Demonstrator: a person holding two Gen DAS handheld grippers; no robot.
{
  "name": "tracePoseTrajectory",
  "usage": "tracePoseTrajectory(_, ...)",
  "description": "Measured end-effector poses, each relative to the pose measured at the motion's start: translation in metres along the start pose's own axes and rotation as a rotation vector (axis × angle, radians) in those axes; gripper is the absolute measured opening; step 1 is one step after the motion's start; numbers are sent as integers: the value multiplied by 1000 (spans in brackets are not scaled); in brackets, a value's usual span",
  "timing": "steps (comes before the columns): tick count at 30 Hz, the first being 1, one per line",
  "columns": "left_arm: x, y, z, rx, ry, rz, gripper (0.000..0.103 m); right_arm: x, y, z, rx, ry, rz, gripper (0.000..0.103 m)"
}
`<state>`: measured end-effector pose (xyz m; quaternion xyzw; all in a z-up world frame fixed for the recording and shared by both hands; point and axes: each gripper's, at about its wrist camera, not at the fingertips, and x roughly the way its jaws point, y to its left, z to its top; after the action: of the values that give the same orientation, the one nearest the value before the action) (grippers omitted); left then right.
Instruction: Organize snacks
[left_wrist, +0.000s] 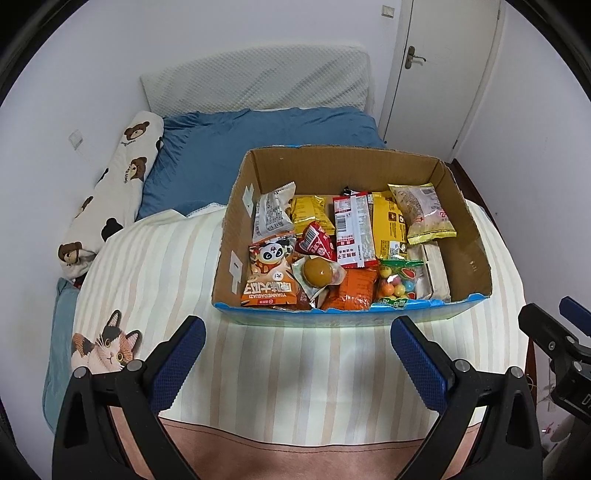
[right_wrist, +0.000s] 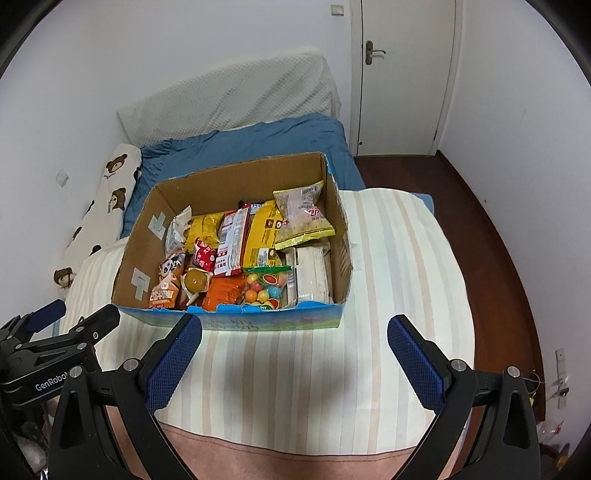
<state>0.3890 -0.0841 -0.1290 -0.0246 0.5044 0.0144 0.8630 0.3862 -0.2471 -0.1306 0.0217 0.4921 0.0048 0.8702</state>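
An open cardboard box (left_wrist: 465, 206) with a blue front edge sits on a striped blanket (left_wrist: 295, 369) on a bed. It holds several snack packets: an orange panda packet (left_wrist: 271, 273), a red and white packet (left_wrist: 352, 229), a yellow packet (left_wrist: 388, 221), a bag of coloured candy balls (left_wrist: 399, 282). The box also shows in the right wrist view (right_wrist: 338, 206). My left gripper (left_wrist: 298, 363) is open and empty, in front of the box. My right gripper (right_wrist: 295, 363) is open and empty, also in front of the box.
A bear-print bolster (left_wrist: 110, 195) lies along the left wall. A blue pillow (left_wrist: 258, 144) and a white headboard cushion (left_wrist: 258, 81) lie behind the box. A white door (right_wrist: 406, 74) and dark wood floor (right_wrist: 498, 240) are to the right of the bed.
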Motion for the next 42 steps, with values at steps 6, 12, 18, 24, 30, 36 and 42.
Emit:
tracePoseTrajectory(6, 0, -2, 3, 4, 5, -7, 103, -1, 0, 2, 0, 4, 0, 103)
tracePoseTrajectory(12, -3, -3, 4, 7, 3, -15, 103, -5, -1, 2, 4, 0, -3, 103)
tracePoseTrajectory(18, -6, -4, 4, 14, -5, -16, 103, -9, -1, 1, 7, -8, -4, 103)
tracePoseTrajectory(24, -11, -5, 4, 18, -13, -18, 103, -15, -1, 1, 6, -17, -4, 103)
tracePoseTrajectory(30, -14, -6, 4, 21, -19, -17, 103, -18, -2, 0, 8, -21, -5, 103)
tracePoseTrajectory(36, -17, -7, 4, 21, -23, -16, 103, -20, -3, -1, 8, -22, -5, 103)
tracePoseTrajectory(42, -18, -8, 1, 31, -21, -17, 103, -23, -4, -3, 10, -26, -5, 103)
